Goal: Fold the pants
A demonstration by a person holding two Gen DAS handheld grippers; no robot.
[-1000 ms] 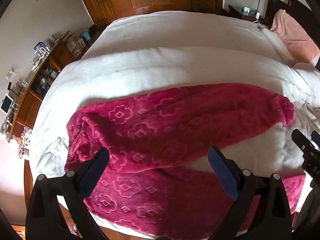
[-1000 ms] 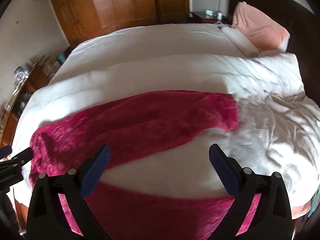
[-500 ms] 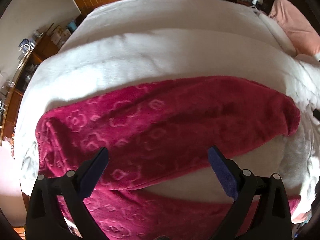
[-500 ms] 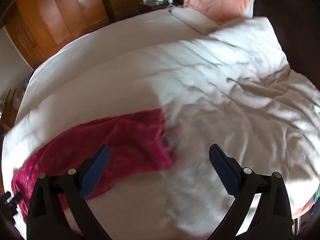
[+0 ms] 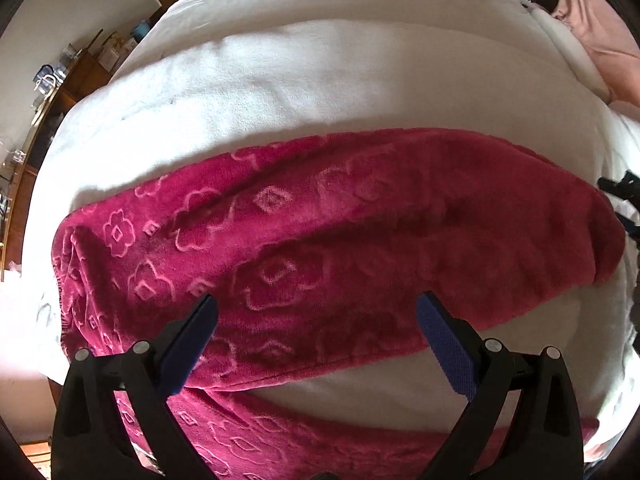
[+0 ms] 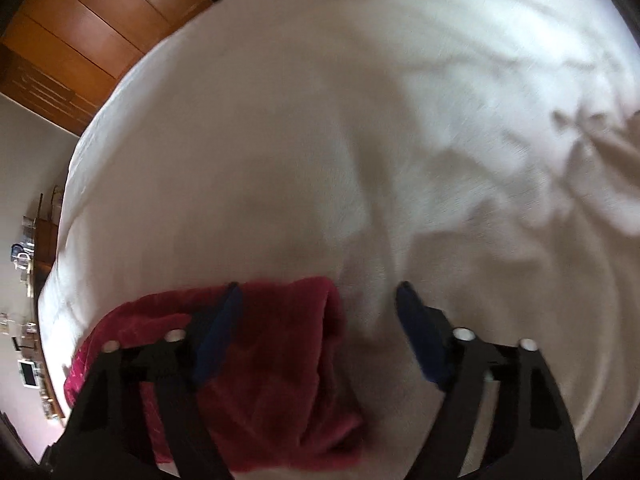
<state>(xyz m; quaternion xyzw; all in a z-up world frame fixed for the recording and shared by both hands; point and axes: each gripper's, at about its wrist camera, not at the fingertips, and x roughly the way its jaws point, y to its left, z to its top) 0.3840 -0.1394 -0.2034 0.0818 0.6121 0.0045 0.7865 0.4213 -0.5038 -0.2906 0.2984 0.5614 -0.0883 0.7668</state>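
Note:
Magenta fleece pants (image 5: 340, 240) with a raised flower pattern lie across the white bed, one leg spread in front of the other. My left gripper (image 5: 316, 300) hovers open just above the far leg, nothing between its blue pads. The right wrist view is blurred. It shows my right gripper (image 6: 319, 286) low over the cuff end of the pants (image 6: 280, 360). Its jaws are closing with the cuff edge between them, and the pads are not pressing on it. Part of the right gripper (image 5: 620, 190) shows beside the cuff in the left wrist view.
A white duvet (image 5: 320, 72) covers the bed and is wrinkled toward the right (image 6: 540, 160). A pink pillow (image 5: 600, 28) lies at the far right. A cluttered wooden desk (image 5: 48, 92) lines the left wall, and a wooden wardrobe (image 6: 80, 40) stands beyond the bed.
Both grippers have sunk toward the bed. The right one swung right along the leg to its cuff end, and its jaws have narrowed. The left one stays open over the pants.

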